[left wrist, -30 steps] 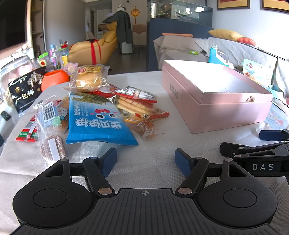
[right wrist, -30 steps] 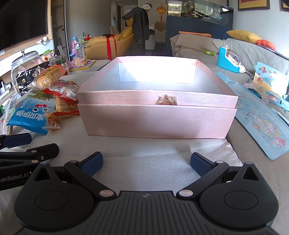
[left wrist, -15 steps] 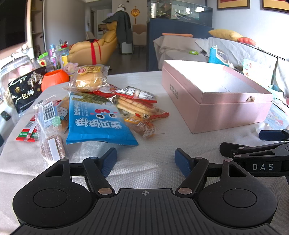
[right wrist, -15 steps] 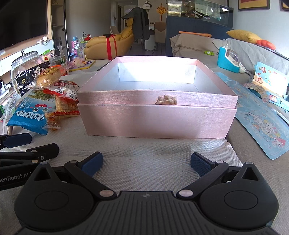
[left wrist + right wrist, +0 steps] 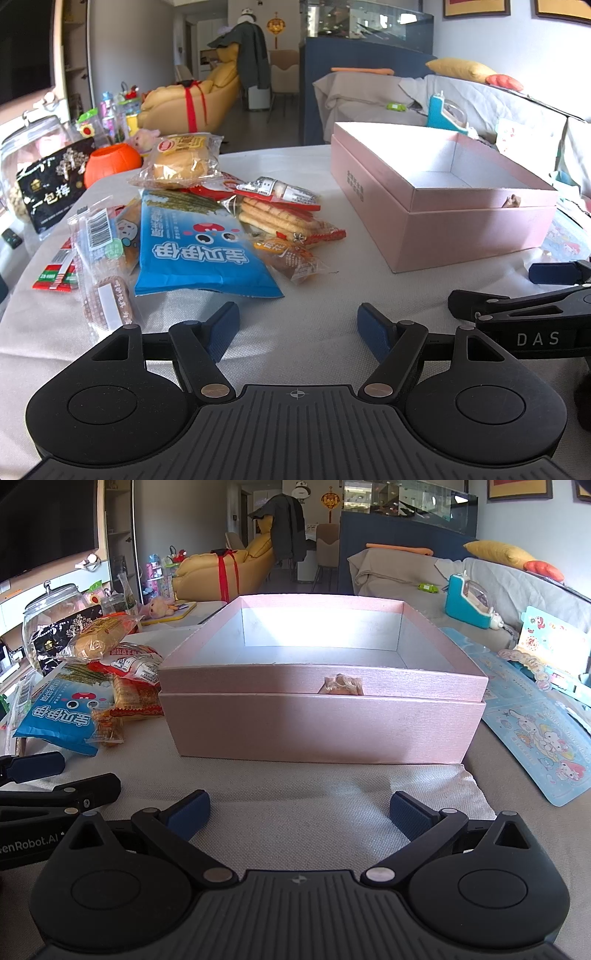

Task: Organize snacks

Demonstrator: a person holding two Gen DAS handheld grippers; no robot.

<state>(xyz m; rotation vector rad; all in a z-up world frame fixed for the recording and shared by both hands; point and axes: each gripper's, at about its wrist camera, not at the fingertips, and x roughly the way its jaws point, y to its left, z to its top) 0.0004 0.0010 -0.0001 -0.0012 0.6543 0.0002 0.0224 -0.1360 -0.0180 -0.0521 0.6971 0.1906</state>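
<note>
While both tools, left tool [image 5: 297,326] and right tool [image 5: 299,812], sit spread and empty, snack packets [image 5: 207,236] lie left of pink box [image 5: 321,701].

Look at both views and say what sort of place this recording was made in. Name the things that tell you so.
Most likely the living room of a home. A yellow sofa and a grey covered couch stand behind the table, and children's toys crowd its far end beside the snack packets.
</note>
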